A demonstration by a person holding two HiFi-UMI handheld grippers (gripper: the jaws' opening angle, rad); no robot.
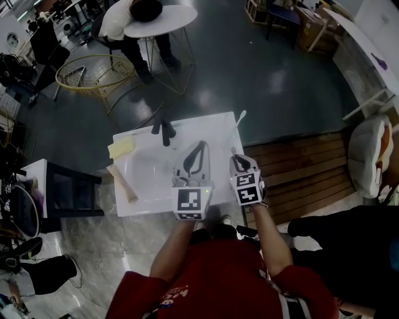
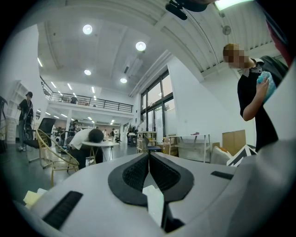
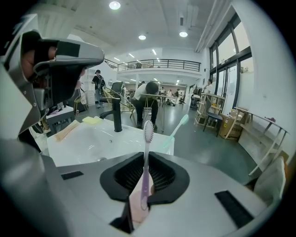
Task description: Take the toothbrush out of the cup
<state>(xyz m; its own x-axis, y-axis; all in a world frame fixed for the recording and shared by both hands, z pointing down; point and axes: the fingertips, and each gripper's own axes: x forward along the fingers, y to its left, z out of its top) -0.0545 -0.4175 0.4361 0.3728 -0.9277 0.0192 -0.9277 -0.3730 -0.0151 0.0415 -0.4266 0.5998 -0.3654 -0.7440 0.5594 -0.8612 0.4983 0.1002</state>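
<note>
Surroundings: a white bench [image 1: 218, 134] with a moulded basin is seen from above. A matte black faucet [image 1: 163, 131] stands at its far edge. A yellow sponge [image 1: 121, 147] and a flat wooden piece [image 1: 123, 182] lie at its left side. A pale teal toothbrush [image 3: 178, 129] rises at the bench's right edge and leans up and to the right. Its lower end is hidden behind the body of the right gripper [image 3: 146, 155]. Beyond the bench, on glossy dark floor, a person [image 1: 134, 19] is bent over a round white table [image 1: 171, 19], with a yellow wire chair [image 1: 93, 75] nearby.

Materials: both grippers are grey plastic with black ribbed pads. The bench surface is smooth and glossy.

Left gripper [image 2: 149, 155]: the jaws are pressed together with nothing between them. It is held over the basin, just left of the right gripper.

Task item: a slim, translucent purple toothbrush [image 3: 145, 162] is clamped between the right gripper's jaws, above the bench's near right corner. In the right gripper view its long axis runs along the jaws and appears upright. The bristle head stands past the jaw tips, and the handle end points back toward the gripper body. It is apart from the teal toothbrush.
</note>
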